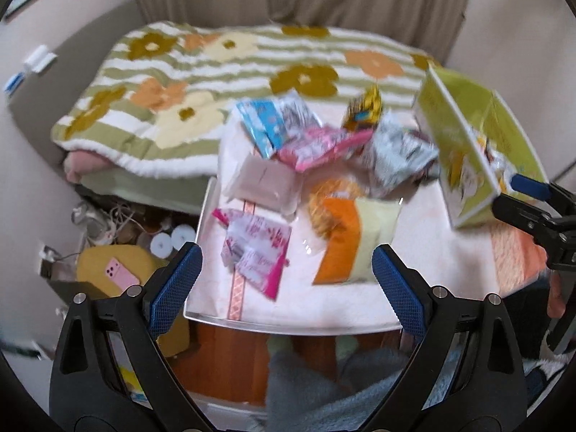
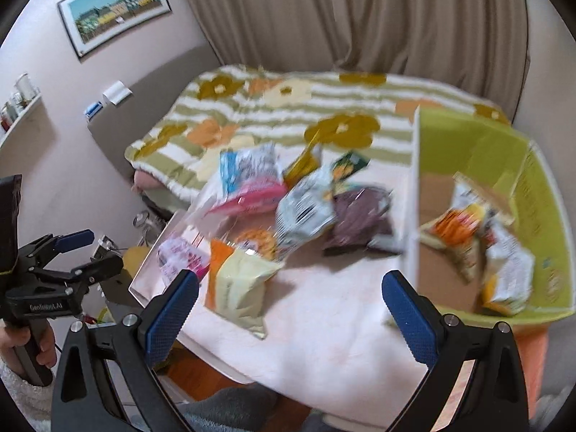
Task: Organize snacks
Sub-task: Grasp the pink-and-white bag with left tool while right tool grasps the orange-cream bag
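Several snack packets lie on a small table covered with a pale pink cloth (image 1: pixel 324 306). Among them are an orange and cream bag (image 1: pixel 351 241) (image 2: pixel 237 280), a pink printed packet (image 1: pixel 257 252), a white pouch (image 1: pixel 262 181), a blue packet (image 1: pixel 262 122) and a silver bag (image 1: pixel 399 151) (image 2: pixel 306 208). A lime green box (image 1: pixel 464 133) (image 2: pixel 540 216) stands at the table's right with a few packets inside. My left gripper (image 1: pixel 286 277) is open and empty above the near edge. My right gripper (image 2: pixel 289 302) is open and empty, beside the box.
A bed with a green striped flowered blanket (image 1: pixel 216 72) lies behind the table. On the floor at the left are a yellow stool with a pink phone (image 1: pixel 120 275) and tangled cables. Beige curtains hang behind. A framed picture (image 2: pixel 115 10) hangs on the left wall.
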Demonstrator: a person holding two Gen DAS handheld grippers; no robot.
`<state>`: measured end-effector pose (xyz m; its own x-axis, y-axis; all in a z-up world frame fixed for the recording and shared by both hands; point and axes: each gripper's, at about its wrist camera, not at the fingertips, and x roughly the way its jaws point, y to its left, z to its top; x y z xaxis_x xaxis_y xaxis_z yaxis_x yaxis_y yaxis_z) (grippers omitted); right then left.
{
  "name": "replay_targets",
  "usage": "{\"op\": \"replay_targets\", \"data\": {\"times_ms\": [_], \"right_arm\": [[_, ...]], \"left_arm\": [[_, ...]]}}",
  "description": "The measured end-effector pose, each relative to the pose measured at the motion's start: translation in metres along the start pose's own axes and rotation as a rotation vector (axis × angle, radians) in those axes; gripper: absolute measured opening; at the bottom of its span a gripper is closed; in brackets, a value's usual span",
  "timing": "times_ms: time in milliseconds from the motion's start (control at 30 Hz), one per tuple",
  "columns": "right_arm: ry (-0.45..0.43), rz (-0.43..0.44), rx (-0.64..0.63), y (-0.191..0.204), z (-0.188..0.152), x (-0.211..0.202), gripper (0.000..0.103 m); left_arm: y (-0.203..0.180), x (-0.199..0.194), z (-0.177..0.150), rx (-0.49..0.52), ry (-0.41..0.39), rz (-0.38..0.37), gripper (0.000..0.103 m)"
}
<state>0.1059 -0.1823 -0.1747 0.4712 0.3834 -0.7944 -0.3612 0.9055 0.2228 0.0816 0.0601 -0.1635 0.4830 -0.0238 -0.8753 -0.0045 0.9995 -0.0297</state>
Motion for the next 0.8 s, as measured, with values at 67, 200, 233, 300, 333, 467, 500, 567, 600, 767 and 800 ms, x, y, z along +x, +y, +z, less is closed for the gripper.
{"op": "replay_targets", "data": {"times_ms": [67, 200, 233, 300, 333, 467, 500, 567, 600, 767, 800], "right_arm": [[0.037, 0.002, 0.031, 0.010, -0.003, 0.020, 0.102], [0.100, -0.013, 0.087, 0.026, -0.006, 0.053, 0.102], [0.110, -0.018, 0.102, 0.029, -0.007, 0.058, 0.102], [0.129, -0.039, 0.137, 0.034, -0.009, 0.072, 0.102], [0.134, -0.048, 0.148, 0.036, -0.010, 0.075, 0.102], [0.164, -0.096, 0.209, 0.042, -0.016, 0.094, 0.102], [0.174, -0.109, 0.217, 0.044, -0.018, 0.098, 0.102], [0.182, -0.130, 0.223, 0.047, -0.021, 0.103, 0.102], [0.184, -0.142, 0.225, 0.048, -0.022, 0.106, 0.102], [0.190, -0.169, 0.248, 0.047, -0.026, 0.119, 0.102], [0.190, -0.167, 0.252, 0.046, -0.026, 0.121, 0.102]], "left_arm": [[0.010, 0.016, -0.002, 0.043, 0.036, -0.023, 0.095], [0.027, 0.048, -0.003, 0.121, 0.107, -0.054, 0.095], [0.029, 0.054, -0.004, 0.133, 0.118, -0.063, 0.095], [0.035, 0.071, -0.003, 0.172, 0.138, -0.073, 0.095], [0.036, 0.078, -0.003, 0.190, 0.151, -0.078, 0.095], [0.035, 0.110, -0.004, 0.280, 0.204, -0.087, 0.095], [0.035, 0.115, -0.004, 0.301, 0.214, -0.084, 0.095], [0.033, 0.126, -0.005, 0.344, 0.231, -0.085, 0.095], [0.031, 0.131, -0.006, 0.363, 0.239, -0.088, 0.095], [0.024, 0.159, -0.011, 0.423, 0.276, -0.077, 0.095], [0.024, 0.163, -0.012, 0.425, 0.280, -0.076, 0.095]]}}
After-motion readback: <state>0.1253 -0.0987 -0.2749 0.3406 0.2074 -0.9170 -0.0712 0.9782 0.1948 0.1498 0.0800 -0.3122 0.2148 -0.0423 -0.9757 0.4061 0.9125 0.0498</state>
